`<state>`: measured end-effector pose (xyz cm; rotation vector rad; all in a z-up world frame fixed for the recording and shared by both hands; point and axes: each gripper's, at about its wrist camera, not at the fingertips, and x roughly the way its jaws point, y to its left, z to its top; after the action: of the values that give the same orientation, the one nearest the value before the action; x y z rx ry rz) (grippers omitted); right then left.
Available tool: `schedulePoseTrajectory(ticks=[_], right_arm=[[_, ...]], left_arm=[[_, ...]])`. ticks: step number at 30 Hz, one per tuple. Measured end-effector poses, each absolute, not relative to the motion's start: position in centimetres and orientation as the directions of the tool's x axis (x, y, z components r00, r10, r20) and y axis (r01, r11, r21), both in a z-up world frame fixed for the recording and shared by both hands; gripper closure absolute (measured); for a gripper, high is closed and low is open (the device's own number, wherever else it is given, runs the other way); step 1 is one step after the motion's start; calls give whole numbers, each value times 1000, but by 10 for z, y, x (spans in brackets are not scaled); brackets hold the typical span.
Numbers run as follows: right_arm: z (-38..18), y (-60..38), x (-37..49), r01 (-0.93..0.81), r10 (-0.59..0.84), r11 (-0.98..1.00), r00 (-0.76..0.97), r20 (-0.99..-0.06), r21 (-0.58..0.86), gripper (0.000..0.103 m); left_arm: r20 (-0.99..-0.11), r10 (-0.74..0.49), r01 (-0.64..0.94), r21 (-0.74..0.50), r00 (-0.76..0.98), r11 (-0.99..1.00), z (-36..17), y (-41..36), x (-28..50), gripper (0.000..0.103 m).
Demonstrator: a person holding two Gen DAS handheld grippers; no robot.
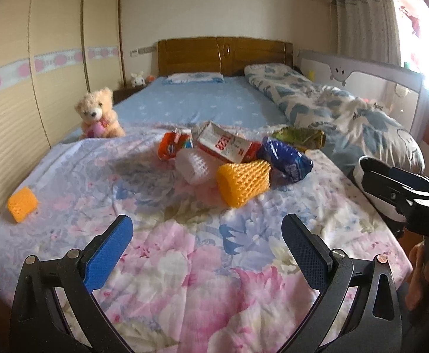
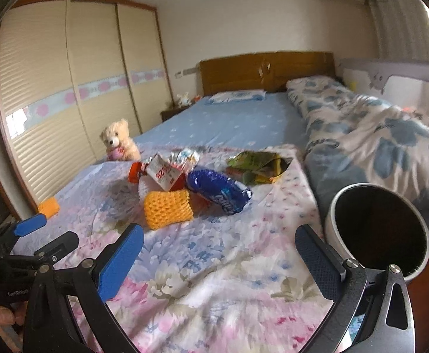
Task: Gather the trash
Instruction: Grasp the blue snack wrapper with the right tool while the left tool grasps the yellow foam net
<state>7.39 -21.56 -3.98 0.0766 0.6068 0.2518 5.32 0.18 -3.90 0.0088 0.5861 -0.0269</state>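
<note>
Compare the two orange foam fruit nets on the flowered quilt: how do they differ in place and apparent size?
The near orange net lies against the pile of wrappers, touching the blue packet; the far orange net lies alone near the quilt's left edge, apart from everything. The near one looks larger in both views, though it sits closer to the cameras. Both are orange mesh sleeves lying on their sides.

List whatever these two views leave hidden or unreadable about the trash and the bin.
- White foam net: in the right wrist view mostly hidden behind the yellow foam net.
- Bin: inside too dark to see contents; in the left wrist view the right gripper covers it.
- Blue wrapper: lettering blurred in both views.
- Carton: base buried in the pile.
</note>
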Motion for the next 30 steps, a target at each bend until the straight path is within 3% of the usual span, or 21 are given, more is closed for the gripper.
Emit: schedulePoseTrajectory(ticks=[10,16,19,21,23,26,28,30], right_arm=[[-75,-208,152,-276,291,952,682,-672,132,2],[-89,-212,199,-303,315,941,618,-720,151,13],[-94,-210,215,-334,337,930,600,-726,155,17],[-100,-208,224,-354,355,921,581,-732,165,29],[-106,-205,232,-371,367,913,560,-743,171,35],[-111,-203,239,-376,363,912,551,-751,165,40],[-115,-204,242,-383,376,906,534,-757,181,53],[-117,-203,240,-388,388,901,521,-761,193,61]], left_arm=[[-639,-26,64,36,769,997,-59,1,114,9],[-676,-47,101,40,735,994,-67,-5,147,11],[-696,-52,108,37,716,994,-76,-9,162,21],[-711,-66,119,26,700,993,-82,-11,171,25],[-722,-80,129,13,687,992,-87,-13,176,28],[-743,-110,146,-17,660,989,-94,-15,184,43],[-753,-137,162,-41,644,986,-98,-17,187,69],[-755,-164,183,-60,634,981,-99,-20,187,81]])
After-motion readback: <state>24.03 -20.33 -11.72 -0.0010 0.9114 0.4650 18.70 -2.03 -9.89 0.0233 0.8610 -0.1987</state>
